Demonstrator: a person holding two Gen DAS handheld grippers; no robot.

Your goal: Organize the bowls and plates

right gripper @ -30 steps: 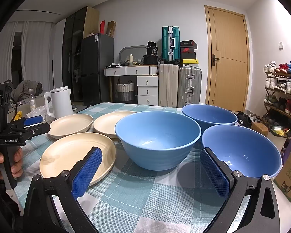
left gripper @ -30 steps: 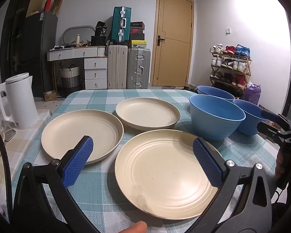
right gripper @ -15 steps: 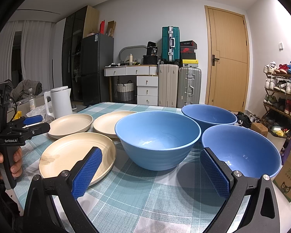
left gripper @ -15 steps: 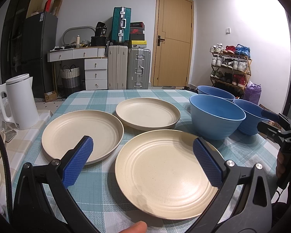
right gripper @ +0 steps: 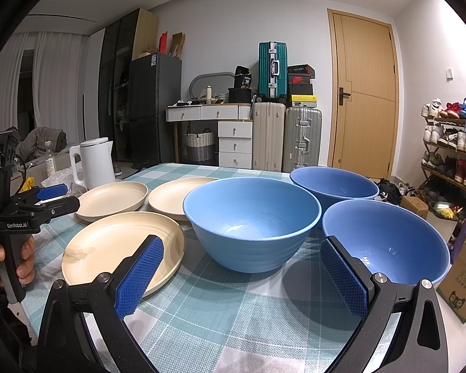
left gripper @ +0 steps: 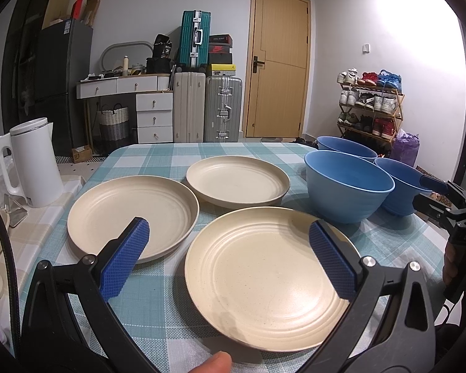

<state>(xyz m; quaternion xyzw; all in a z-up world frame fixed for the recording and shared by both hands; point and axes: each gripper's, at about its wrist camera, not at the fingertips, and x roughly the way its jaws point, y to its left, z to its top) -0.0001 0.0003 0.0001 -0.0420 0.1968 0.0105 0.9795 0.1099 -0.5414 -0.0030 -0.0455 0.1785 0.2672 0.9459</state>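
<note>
Cream plates (left gripper: 265, 275) and blue bowls (right gripper: 251, 220) spread singly across checked table (right gripper: 217, 304); both hand-held grippers, left (left gripper: 230, 259) and right (right gripper: 242, 278), wide open, empty. Best approach: pinch nearest plate's rim, lift level, stack.

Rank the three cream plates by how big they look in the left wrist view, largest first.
1. Nearest plate, between the open left gripper's fingers.
2. Left plate.
3. Far plate.
They look like a matching set, so the differences probably come from nearness to the camera, not true size.
</note>
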